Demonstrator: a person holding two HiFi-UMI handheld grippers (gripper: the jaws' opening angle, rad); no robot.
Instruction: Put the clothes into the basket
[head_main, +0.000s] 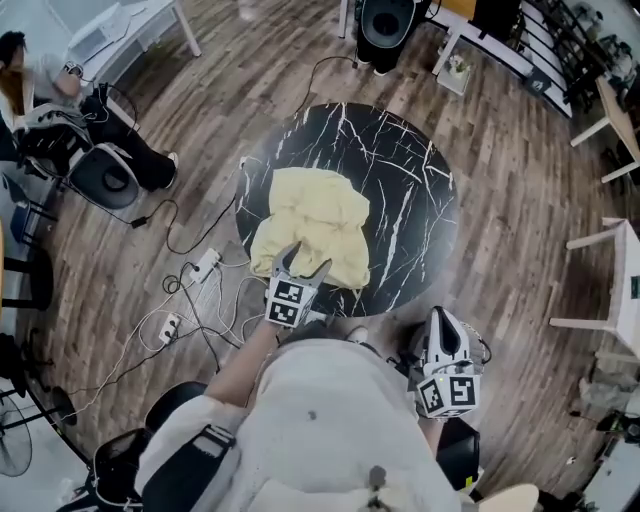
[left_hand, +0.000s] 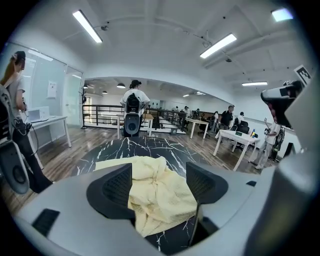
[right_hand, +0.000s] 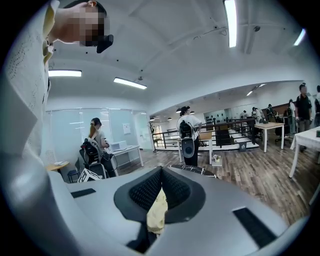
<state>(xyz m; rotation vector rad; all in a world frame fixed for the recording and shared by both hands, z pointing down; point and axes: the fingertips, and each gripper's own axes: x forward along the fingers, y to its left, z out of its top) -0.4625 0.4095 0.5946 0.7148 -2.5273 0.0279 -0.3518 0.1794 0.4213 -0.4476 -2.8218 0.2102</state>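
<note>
left gripper (head_main: 305, 258): fingers apart, gripping nothing, over near edge | yellow garment (head_main: 312, 225): on surface (head_main: 400, 170), directly ahead, long axis running away | right gripper (right_hand: 161, 175): fingers together, farther off (left is nearer)

The left tongs (head_main: 299, 262) reach forward and tilt downward at the end of an outstretched forearm (head_main: 250, 360). Their jaws stand well apart, the dark pads facing each other across a wide gap. The right tongs (head_main: 441, 316) are held close beside the body, nearly level, with jaws together and a bit of pale yellow fabric (right_hand: 156, 212) pinched between them.
</note>
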